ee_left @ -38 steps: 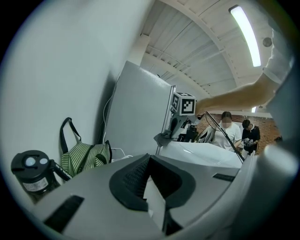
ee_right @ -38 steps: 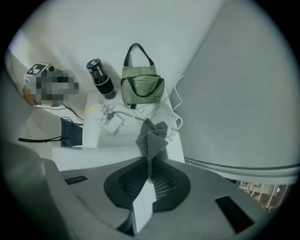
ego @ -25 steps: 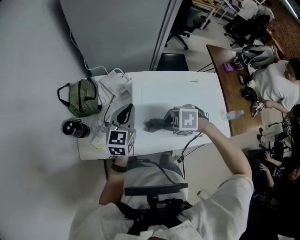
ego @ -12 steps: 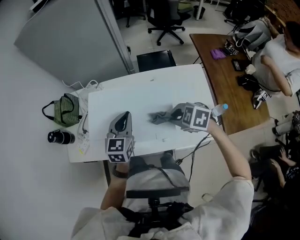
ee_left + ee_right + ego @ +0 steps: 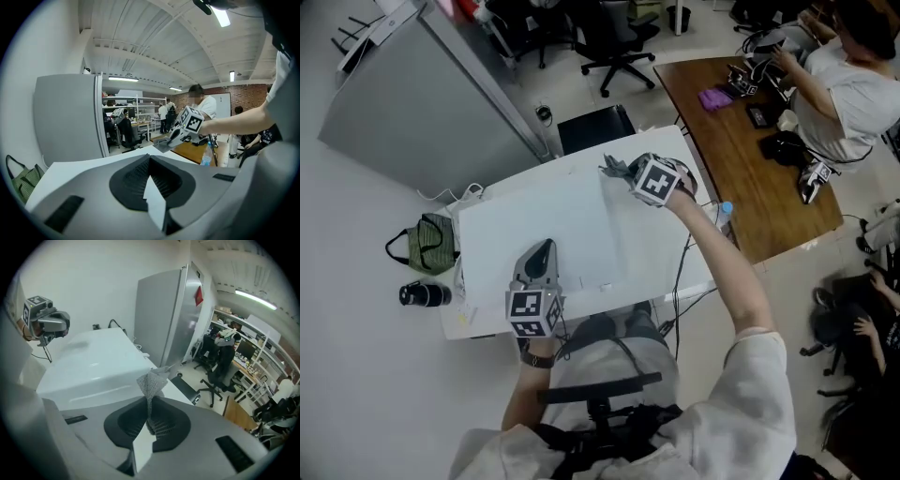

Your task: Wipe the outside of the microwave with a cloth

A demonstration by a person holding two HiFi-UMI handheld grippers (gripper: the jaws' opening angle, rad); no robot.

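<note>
The white microwave (image 5: 539, 211) fills the left part of the worktop (image 5: 670, 253). Its broad flat top is the face in front of you, so plan the wipe as long, overlapping passes from the far edge back toward you rather than short dabs. Your right tongs (image 5: 628, 172) are out at the far right corner of that top, with your arm stretched. They are pressed together on the grey cloth (image 5: 613, 167), pinching it by one fold, so only a small crumpled tuft stands out ahead of them. Whether that tuft touches the corner or hangs just above it, I cannot tell. With so little cloth showing, I judge the hard tips could scrape the casing before the fabric does any work. Tilt the tongs low so the tuft lies flat and leads, press lightly, and let the cloth trail from the pinch. Grip firmly, since a thin fold like this is likely to slip out under friction. Your left tongs (image 5: 542, 255) sit over the near edge of the top, pressed together with nothing between them. Use them to steady the microwave if it wants to slide, and hold them clear of the wiping path.
</note>
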